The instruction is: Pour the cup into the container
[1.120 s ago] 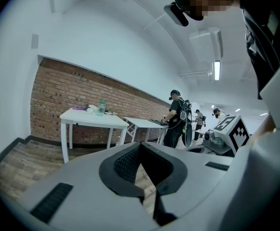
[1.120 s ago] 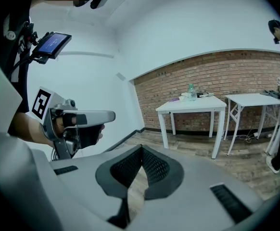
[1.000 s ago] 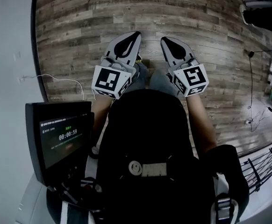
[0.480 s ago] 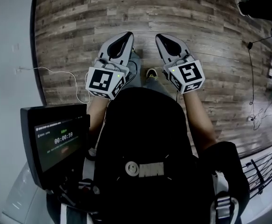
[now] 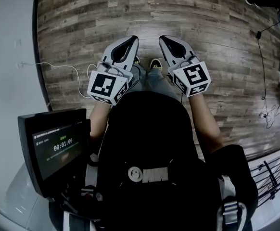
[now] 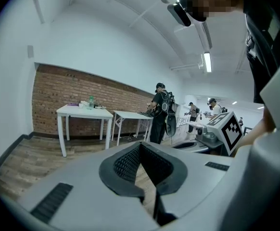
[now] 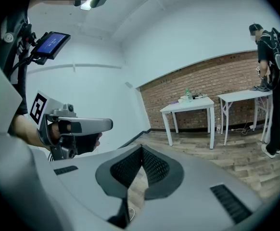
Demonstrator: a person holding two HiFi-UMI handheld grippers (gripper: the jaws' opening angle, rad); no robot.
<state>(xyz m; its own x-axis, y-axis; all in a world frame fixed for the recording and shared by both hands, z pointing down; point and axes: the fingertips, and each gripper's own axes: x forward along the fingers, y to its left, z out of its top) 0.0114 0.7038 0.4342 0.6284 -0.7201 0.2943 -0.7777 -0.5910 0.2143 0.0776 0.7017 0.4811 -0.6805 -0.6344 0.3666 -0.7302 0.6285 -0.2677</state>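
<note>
No cup or container shows near the grippers. In the head view my left gripper [image 5: 133, 39] and right gripper [image 5: 163, 38] are held side by side at waist height over the wooden floor [image 5: 82, 28], both shut with nothing in them. The left gripper view shows its jaws [image 6: 140, 145] closed tip to tip. The right gripper's jaws [image 7: 141, 148] are closed the same way. The left gripper [image 7: 107, 124] also shows in the right gripper view, in a gloved hand. Far off, a white table [image 6: 84, 113] [image 7: 188, 105] carries a green bottle [image 6: 91, 101] and small items.
A second white table [image 6: 133, 115] stands beside the first along the brick wall [image 6: 58, 88], with a person [image 6: 160, 112] at it and others further right. A screen [image 5: 53, 148] is mounted at my left. A thin cable [image 5: 58, 66] lies on the floor at left.
The floor and cable have shifted in view as the person walks, and shoes now show between the grippers. Both grippers stay shut, side by side. The screen's timer has advanced.
</note>
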